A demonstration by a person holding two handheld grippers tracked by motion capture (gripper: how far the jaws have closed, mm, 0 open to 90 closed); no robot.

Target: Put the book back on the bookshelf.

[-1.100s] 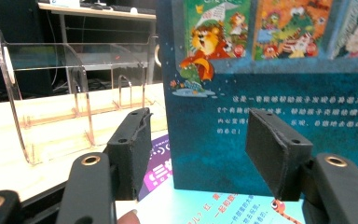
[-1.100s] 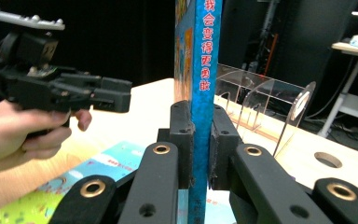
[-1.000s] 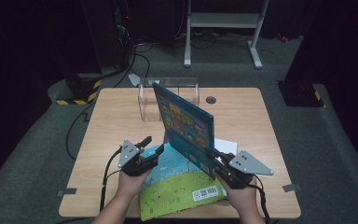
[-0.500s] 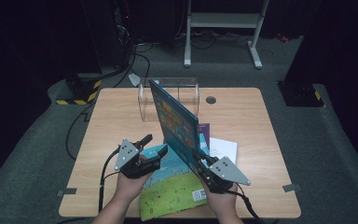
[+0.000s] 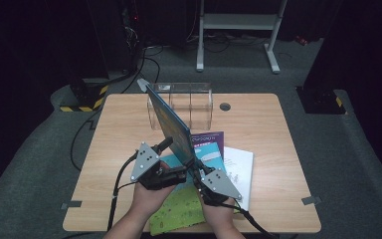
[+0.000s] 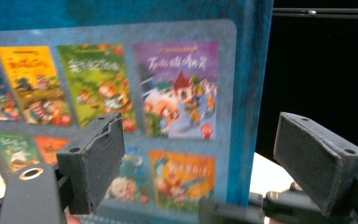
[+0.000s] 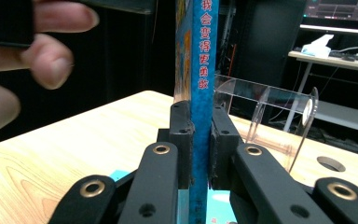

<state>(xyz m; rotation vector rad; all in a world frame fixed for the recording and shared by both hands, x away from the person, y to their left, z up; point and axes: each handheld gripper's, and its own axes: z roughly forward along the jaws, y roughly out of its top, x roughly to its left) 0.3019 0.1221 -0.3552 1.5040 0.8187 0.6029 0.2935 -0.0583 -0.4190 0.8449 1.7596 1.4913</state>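
So the blue book (image 5: 171, 127) is standing up on edge near the middle of the worktop (image 5: 119, 129), tilted, its top corner up by the clear rack (image 5: 181, 104) at 12 o'clock. The right gripper (image 5: 199, 167) has it: in the right gripper view the jaws are clenched tight on the spine (image 7: 200, 93), one pad each side. The spine has white Chinese writing running down it, something like 我会变得更勇敢, though I wouldn't swear to every character.

The left gripper (image 5: 171, 174) sits just at 9 o'clock of the book's lower end, and its jaws have just been opening. In the left gripper view they stand wide apart and press on nothing, with the cover (image 6: 121, 93) behind them. That cover shows a grid of little cartoon book covers with titles too blurry to read.

Flat on the worktop under the hands: a green book (image 5: 176, 209) with a barcode label, a purple one (image 5: 211, 139) and a white one (image 5: 241, 167), overlapping each other.
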